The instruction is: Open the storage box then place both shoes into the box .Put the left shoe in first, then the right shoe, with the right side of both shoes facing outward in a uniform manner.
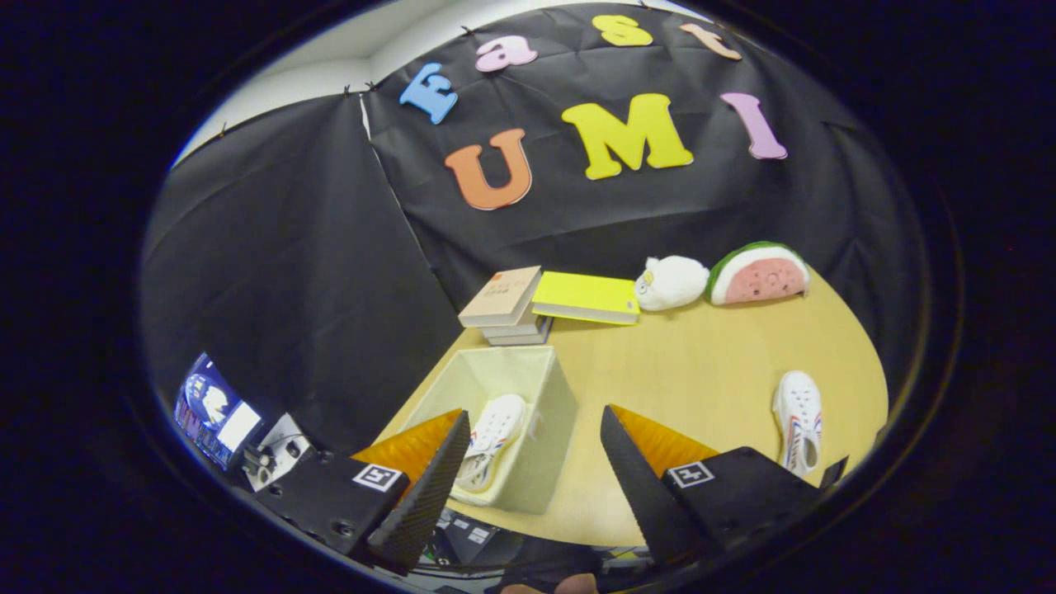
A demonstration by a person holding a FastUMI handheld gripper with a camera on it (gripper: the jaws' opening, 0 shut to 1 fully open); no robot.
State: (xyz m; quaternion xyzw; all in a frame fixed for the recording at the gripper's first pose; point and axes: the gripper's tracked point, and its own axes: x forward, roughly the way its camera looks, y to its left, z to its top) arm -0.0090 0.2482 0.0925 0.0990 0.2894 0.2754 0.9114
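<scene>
Gripper view looks down across a round-edged wooden table point(701, 363) set against the booth's black cloth wall. The largest thing on it is the cream storage box point(528, 412), open at the top and standing near the table's near-left edge, just ahead of the fingers. One white shoe point(492, 437) lies inside the box, its near end hidden behind the left finger; which side faces outward is hard to make out from this angle. The gripper point(536, 462) hangs above the table with its two black, ribbed fingers spread wide apart, gripping nothing, the box's right wall showing in the gap between them. The second white shoe point(799, 421) lies on the bare table well to the right of the box, beyond the right finger, its opening toward the camera. At the far side of the table sit a stack of books point(507, 305), a yellow book point(587, 299) leaning on it, a watermelon-slice plush point(759, 274) and a small white plush point(672, 282). Off the table to the left, a lit screen point(216, 412) glows.
</scene>
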